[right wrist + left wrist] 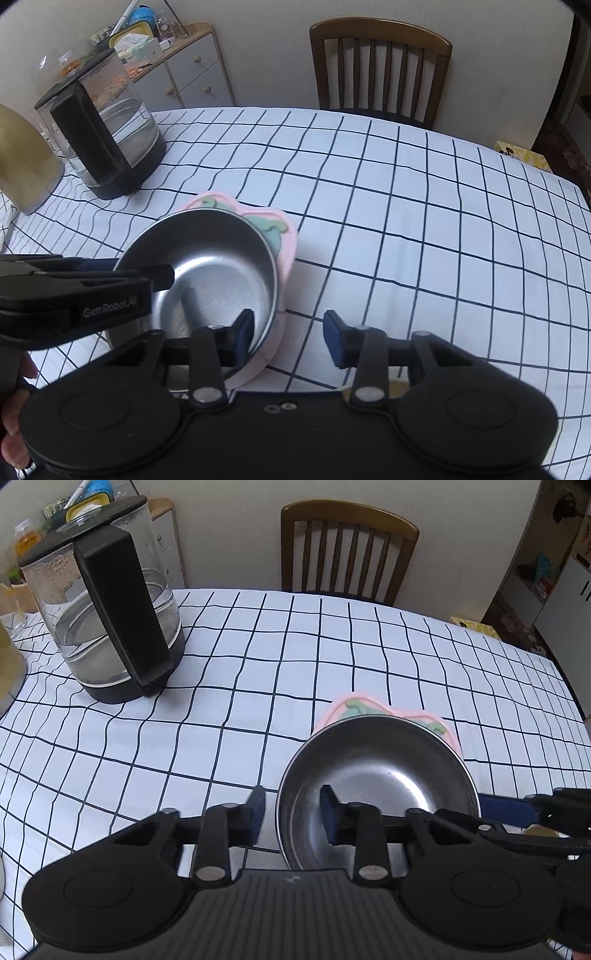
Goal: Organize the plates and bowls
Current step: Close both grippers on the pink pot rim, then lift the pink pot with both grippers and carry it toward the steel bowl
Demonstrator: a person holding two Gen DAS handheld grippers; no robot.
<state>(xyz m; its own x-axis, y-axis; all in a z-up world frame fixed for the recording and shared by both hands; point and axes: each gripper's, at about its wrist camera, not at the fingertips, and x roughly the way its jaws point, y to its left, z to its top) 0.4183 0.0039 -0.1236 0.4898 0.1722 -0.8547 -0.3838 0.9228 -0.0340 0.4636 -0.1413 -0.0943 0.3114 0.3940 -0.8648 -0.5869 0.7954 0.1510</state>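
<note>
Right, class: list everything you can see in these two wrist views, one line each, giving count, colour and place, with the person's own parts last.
Steel bowl: one, silver, on the pink plate, near table edge.
Pink plate: one, pink with green pattern, under the bowl.
Kettle: one, clear glass with black handle and base, table's far left.
Tablecloth: one, white with dark grid, covering the table.
Chair: one, brown wood, behind the table.
Cabinet: one, grey drawers, left back, clutter on top.
Yellow box: one, at the table's right edge.
Left gripper: black, open, straddling the bowl's rim.
Right gripper: black, open, one finger inside the bowl.
</note>
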